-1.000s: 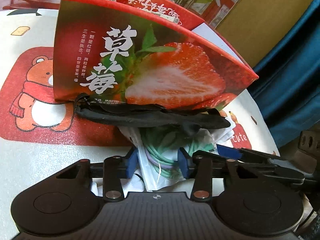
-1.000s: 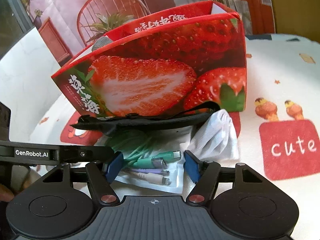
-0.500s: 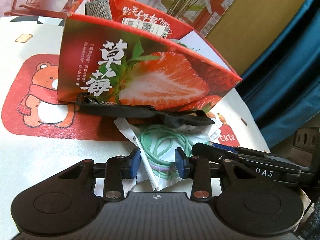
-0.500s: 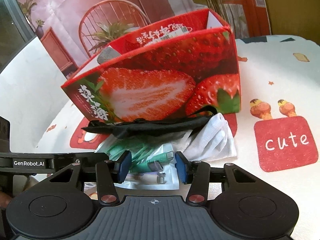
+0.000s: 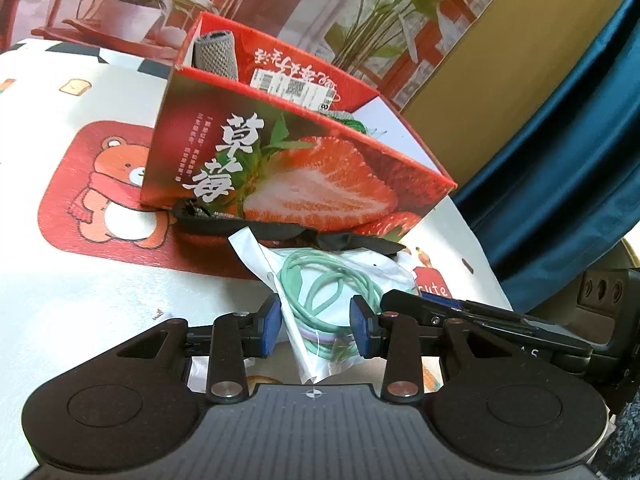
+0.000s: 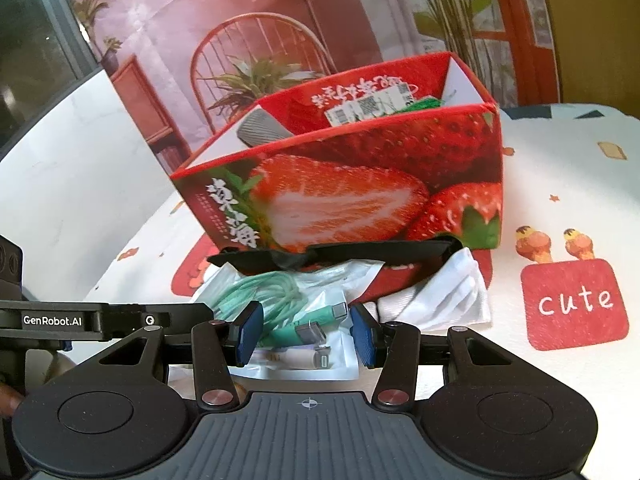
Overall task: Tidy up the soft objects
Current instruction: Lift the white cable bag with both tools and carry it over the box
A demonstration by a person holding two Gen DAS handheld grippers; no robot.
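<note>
Both views are showing the box [image 5: 280,184] sitting smaller and lower in frame than a second ago, with more of its open top visible, so both hands are rising and drawing back while carrying the cable bag [image 5: 320,296]. Over that second the right gripper [image 6: 306,332] has been closing its jaws around the bag's plug end, and they are now holding steady there.

Each gripper is pinching one end of the clear bag: the left gripper [image 5: 316,326] is clamping on the side with the coiled green cable, its blue pads pressing the plastic, and the right is clamping on the side with the connectors. The bag is hanging between them, just off the counter [image 5: 100,300], its long axis running across from hand to hand.

Ahead of both sets of jaws and higher stands the box, its near wall facing them and its opening above the bag's present height. A black strap [image 6: 340,254] is lying along the foot of that wall, and a white cloth [image 6: 448,296] is sitting just beside the bag on the right. Both grippers are tilting downward; I judge the bag needs more lift before clearing the rim.
</note>
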